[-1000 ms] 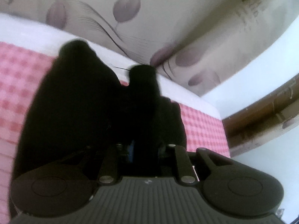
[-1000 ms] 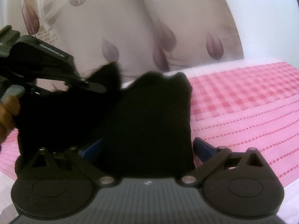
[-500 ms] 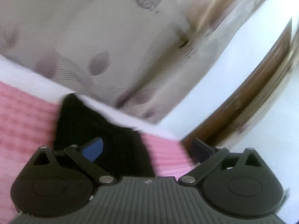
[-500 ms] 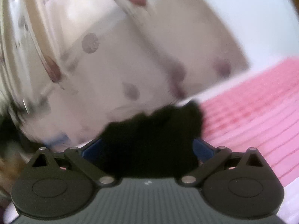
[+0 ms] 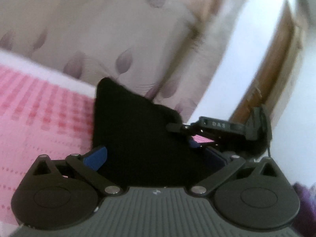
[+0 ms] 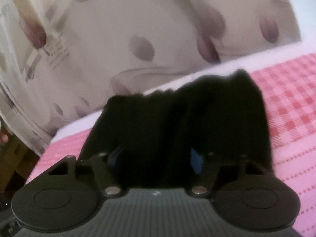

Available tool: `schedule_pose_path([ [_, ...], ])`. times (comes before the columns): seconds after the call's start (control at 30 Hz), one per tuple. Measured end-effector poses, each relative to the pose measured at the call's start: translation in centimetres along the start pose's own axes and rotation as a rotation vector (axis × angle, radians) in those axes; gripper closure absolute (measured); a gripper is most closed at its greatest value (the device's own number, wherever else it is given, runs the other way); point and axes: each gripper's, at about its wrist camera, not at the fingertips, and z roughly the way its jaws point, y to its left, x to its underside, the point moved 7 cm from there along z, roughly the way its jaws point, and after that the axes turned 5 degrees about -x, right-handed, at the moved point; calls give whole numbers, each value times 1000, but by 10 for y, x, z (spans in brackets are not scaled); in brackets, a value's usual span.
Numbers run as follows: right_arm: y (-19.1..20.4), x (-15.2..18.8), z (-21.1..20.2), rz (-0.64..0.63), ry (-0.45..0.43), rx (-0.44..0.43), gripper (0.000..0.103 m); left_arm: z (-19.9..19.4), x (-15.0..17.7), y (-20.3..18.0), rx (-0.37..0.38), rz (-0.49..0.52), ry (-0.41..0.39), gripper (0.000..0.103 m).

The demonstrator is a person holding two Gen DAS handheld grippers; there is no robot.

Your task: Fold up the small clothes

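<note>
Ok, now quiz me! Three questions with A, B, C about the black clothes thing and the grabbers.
1. Where does the black garment lie?
A the floor
B a pink checked bedspread
C a chair

2. What colour are the left gripper's finger pads?
A blue
B yellow
C green

3. The left gripper's pads are:
A squeezing the garment
B pinching the curtain
C spread wide apart

Answers:
1 B: the black garment rests on the pink checked bedspread.
2 A: the pads show blue.
3 C: the left gripper is opening its jaws, with the garment lying between them unpinched.

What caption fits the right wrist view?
Right gripper, jaws closing around a black garment lying on the pink checked bedcover.
</note>
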Motion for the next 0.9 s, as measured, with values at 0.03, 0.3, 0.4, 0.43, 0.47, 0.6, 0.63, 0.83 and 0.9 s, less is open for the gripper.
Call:
schedule_pose_path([
  [0.03,4,1,1,-19,-1,8,74,0,-3,6,-14,-34,-12,0],
  [0.3,10,-26,-29,-142,-109,56,87,-7,-16,30,-134,-148,-74,0],
  [0.4,-6,-46,-43,-150,-133,93,87,-6,-15,30,-138,-142,-68,0],
  [0.43,-13,-51,-46,-147,-138,110,87,-7,-15,30,-142,-134,-69,0],
  [0.47,-24,-57,-49,-134,-142,125,87,-6,-14,30,-142,-126,-68,0],
  [0.6,-65,-64,-40,-61,-101,129,87,-3,-12,26,-147,-102,-55,0],
  [0.63,-73,-61,-36,-43,-86,115,88,-2,-11,26,-150,-101,-52,0],
  [0.83,-103,-41,-29,53,-70,87,88,0,-9,31,-165,-123,-34,0],
  [0.9,-105,-41,-32,75,-88,69,85,0,-9,31,-165,-121,-32,0],
])
